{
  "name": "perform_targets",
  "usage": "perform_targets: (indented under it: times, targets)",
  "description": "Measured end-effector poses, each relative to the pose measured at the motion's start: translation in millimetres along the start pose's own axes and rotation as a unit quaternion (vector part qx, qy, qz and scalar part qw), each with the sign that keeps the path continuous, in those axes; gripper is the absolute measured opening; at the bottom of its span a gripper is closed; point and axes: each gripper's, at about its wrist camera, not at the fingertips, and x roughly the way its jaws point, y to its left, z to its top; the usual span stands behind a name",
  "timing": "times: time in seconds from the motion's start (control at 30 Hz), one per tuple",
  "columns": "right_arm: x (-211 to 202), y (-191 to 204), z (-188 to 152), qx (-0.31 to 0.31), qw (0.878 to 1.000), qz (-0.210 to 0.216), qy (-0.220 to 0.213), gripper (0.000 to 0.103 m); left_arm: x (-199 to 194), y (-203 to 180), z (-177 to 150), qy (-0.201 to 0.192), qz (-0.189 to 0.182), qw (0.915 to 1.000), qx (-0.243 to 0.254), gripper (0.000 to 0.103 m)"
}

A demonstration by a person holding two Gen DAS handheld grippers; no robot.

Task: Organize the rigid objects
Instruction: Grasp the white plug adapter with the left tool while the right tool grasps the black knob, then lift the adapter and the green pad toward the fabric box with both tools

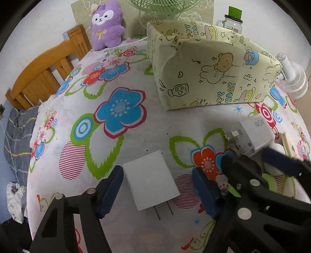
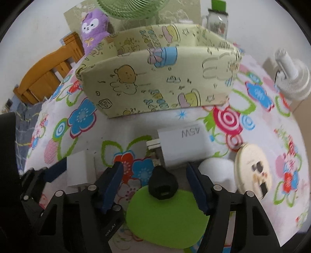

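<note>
A small white charger (image 1: 151, 179) lies on the flowered cloth between the open fingers of my left gripper (image 1: 158, 189); it also shows in the right wrist view (image 2: 77, 169). A larger white 45W charger (image 2: 182, 146) lies just ahead of my open right gripper (image 2: 155, 184), also visible in the left wrist view (image 1: 250, 136). Between the right fingers sit a black adapter (image 2: 163, 184) and a green disc (image 2: 167, 220). The yellow-green fabric storage box (image 2: 159, 81) stands behind, also in the left wrist view (image 1: 213, 66).
A round cream compact mirror (image 2: 252, 171) and a white soft object (image 2: 217, 171) lie right of the right gripper. A white desk fan (image 2: 291, 77), a purple plush (image 1: 107, 25), a green fan (image 1: 165, 7), a jar (image 1: 233, 21) and a wooden headboard (image 1: 44, 72) surround the cloth.
</note>
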Motion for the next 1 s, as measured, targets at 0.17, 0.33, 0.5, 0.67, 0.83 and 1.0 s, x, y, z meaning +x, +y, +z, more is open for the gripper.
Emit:
perform_targets:
  times: [0.17,0.33,0.5,0.67,0.83,1.0]
  targets:
    - [6.8,-4.5,-0.7,0.024,1.000,-0.014,0.011,0.068,-3.9,-7.9,-1.0,-0.005,-0.002,0.9997,0.024,0.061]
    - [8.1,-2.9,0.1,0.023,0.999,-0.024,0.013,0.065,-4.6,-7.3,-0.5,0.001,-0.021,0.9995,0.024,0.049]
    - [10.8,-4.8,-0.7,0.035,0.999,-0.025,0.024,0.051,-7.0,-9.2,-0.9,0.009,-0.027,0.9991,0.032,0.040]
    - [10.4,-2.0,-1.5,0.024,0.999,-0.036,0.023,0.037,-9.3,-9.3,-4.6,0.016,-0.032,0.9992,0.020,0.040]
    - [10.8,-1.1,-2.4,0.017,0.999,-0.041,0.025,0.035,-11.6,-10.1,-5.9,0.016,-0.027,0.9993,0.020,0.040]
    - [5.0,0.9,-0.9,0.012,0.999,-0.044,0.020,0.035,-19.9,-10.7,-5.2,0.010,-0.028,0.9995,0.015,0.040]
